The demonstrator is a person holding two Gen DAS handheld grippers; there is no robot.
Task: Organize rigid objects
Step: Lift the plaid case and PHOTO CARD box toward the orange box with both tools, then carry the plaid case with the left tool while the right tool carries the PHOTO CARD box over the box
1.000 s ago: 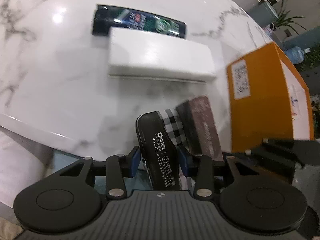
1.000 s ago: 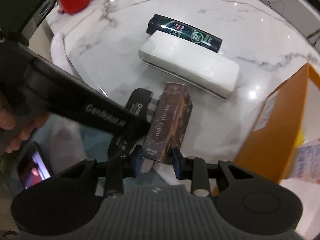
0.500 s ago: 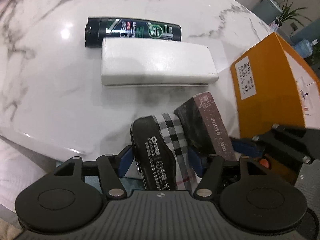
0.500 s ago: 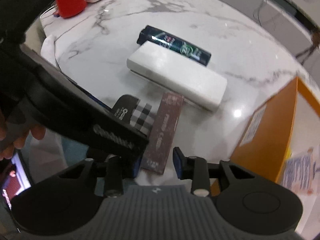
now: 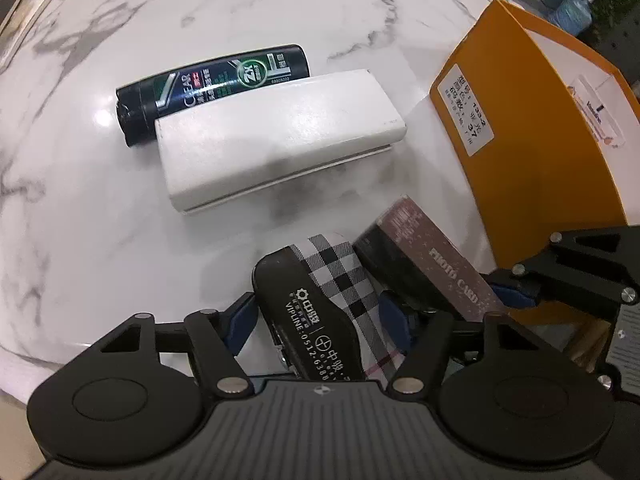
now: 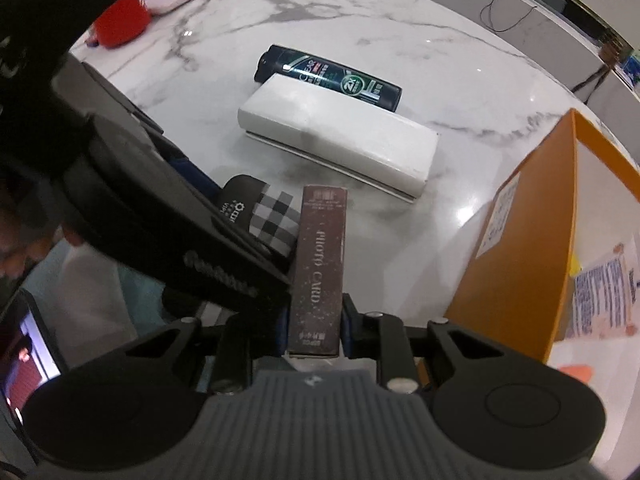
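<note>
My left gripper (image 5: pixel 316 316) stands wide around the black checked case (image 5: pixel 320 300) at the near edge of the marble desk (image 5: pixel 100 220), its pads just clear of it. My right gripper (image 6: pixel 314 326) is closing on the brown photo-card box (image 6: pixel 320 256) lying right beside that case. Farther in, the white case (image 5: pixel 276 140) touches the dark bottle (image 5: pixel 212 80), with the orange box (image 5: pixel 520 132) toward the desk's right edge.

The left hand-held gripper (image 5: pixel 316 314) stands wide around a black case with a plaid band (image 5: pixel 320 304), its pads apart from it. Beside it lies a brown card box (image 5: pixel 432 268); beyond, a white box (image 5: pixel 276 136) and dark bottle (image 5: pixel 212 80).
</note>
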